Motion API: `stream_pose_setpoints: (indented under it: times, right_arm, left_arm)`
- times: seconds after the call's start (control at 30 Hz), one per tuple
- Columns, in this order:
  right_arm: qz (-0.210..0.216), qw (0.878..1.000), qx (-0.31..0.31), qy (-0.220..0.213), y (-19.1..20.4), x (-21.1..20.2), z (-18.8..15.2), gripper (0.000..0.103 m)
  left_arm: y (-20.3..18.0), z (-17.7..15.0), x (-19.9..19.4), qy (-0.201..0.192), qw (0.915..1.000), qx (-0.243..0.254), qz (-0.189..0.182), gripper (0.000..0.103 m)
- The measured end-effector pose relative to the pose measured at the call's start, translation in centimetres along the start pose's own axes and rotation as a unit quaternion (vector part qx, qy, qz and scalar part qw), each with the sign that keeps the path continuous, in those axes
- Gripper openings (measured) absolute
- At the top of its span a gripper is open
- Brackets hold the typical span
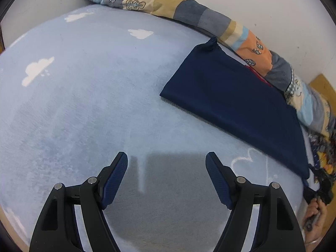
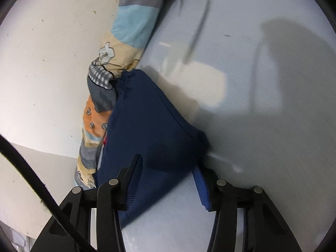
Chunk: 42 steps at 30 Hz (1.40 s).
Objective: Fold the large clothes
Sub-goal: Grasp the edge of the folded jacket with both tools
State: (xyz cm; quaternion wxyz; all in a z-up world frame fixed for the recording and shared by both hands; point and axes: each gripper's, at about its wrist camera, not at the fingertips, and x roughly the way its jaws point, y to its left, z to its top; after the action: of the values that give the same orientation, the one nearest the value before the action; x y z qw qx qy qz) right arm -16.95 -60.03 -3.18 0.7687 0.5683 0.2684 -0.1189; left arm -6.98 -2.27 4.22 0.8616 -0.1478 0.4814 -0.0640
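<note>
A navy blue garment (image 1: 233, 103) lies folded into a flat rectangle on the light blue bed sheet (image 1: 84, 105), against the patchwork quilt roll. My left gripper (image 1: 166, 159) is open and empty, above bare sheet to the left of the garment. In the right wrist view the same garment (image 2: 151, 126) lies between my right gripper's (image 2: 168, 163) open jaws, its near corner between the fingers. The right gripper also shows in the left wrist view at the garment's near right corner (image 1: 319, 191), held by a hand.
A long patchwork quilt roll (image 1: 189, 8) runs along the white wall (image 2: 52, 52) behind the garment. The sheet has white cloud prints (image 1: 37, 69). A black cable (image 2: 31, 172) crosses the lower left of the right wrist view.
</note>
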Motion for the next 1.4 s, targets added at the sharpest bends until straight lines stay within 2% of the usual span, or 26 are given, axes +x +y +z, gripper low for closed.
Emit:
stream_pose_setpoints:
  times: [0.1,0.17,0.23,0.27,0.43,0.5,0.6,0.7,0.8,0.9,0.97,1.0,1.07,1.1,1.17,1.27,1.4]
  right_arm:
    - [0.013,1.000,-0.018,0.002,0.7,1.5,0.7,0.051]
    - [0.019,0.999,-0.026,0.012,0.8,2.6,0.8,0.033]
    - [0.012,0.999,-0.035,0.018,1.1,3.4,0.6,0.028]
    - [0.009,0.999,-0.040,0.017,1.2,3.4,0.5,0.027]
    - [-0.026,0.998,-0.060,0.009,1.8,3.6,0.0,0.027]
    - [-0.033,0.997,-0.075,0.011,2.0,3.7,-0.1,0.027]
    - [-0.025,0.997,-0.073,0.017,1.8,3.9,0.2,0.027]
    - [-0.024,0.997,-0.076,0.015,1.8,3.8,0.1,0.027]
    - [-0.013,0.997,-0.076,0.016,1.7,3.7,0.1,0.027]
    - [0.011,0.997,-0.069,0.016,1.1,3.8,0.2,0.027]
    - [0.017,0.997,-0.068,0.014,1.0,4.0,0.3,0.027]
    - [0.014,0.997,-0.071,0.013,1.1,4.0,0.2,0.027]
    - [-0.008,0.995,-0.097,0.005,2.1,4.0,0.0,0.020]
    - [-0.022,0.993,-0.113,0.003,2.7,4.1,-0.2,0.018]
    - [-0.062,0.984,-0.169,-0.017,4.8,3.8,-1.0,0.013]
    - [-0.070,0.979,-0.189,-0.033,6.0,3.0,-1.3,0.011]
    - [-0.059,0.977,-0.200,-0.044,6.9,1.2,-1.5,0.010]
  left_arm:
    - [0.4,0.7,0.6,0.010,0.9990,-0.023,-0.038,0.076]
    - [0.8,1.4,1.1,0.019,0.9964,-0.040,-0.072,0.076]
    - [1.3,2.3,2.0,0.032,0.9902,-0.071,-0.116,0.081]
    - [1.7,2.9,2.7,0.038,0.9864,-0.090,-0.132,0.081]
    - [2.1,4.5,6.2,0.044,0.9755,-0.144,-0.160,0.081]
    - [2.0,5.2,7.2,0.033,0.9708,-0.161,-0.174,0.081]
    - [1.8,6.7,8.4,0.015,0.9645,-0.176,-0.196,0.081]
    - [1.5,8.1,10.5,0.003,0.9532,-0.205,-0.222,0.081]
    - [0.7,9.1,11.5,-0.019,0.9487,-0.216,-0.230,0.081]
    - [-0.7,10.1,12.4,-0.034,0.9495,-0.205,-0.235,0.079]
    - [-1.8,10.2,13.0,-0.028,0.9540,-0.186,-0.234,0.027]
    - [-2.0,9.9,13.6,-0.019,0.9595,-0.185,-0.211,0.012]
    - [-2.4,9.8,13.8,-0.029,0.9642,-0.179,-0.193,0.012]
    - [-2.8,9.8,13.4,-0.037,0.9697,-0.162,-0.179,0.012]
    - [-3.5,10.0,12.6,-0.053,0.9764,-0.138,-0.158,0.012]
    - [-4.4,10.1,10.9,-0.065,0.9827,-0.105,-0.138,0.012]
    - [-4.8,9.9,9.1,-0.062,0.9861,-0.083,-0.130,0.012]
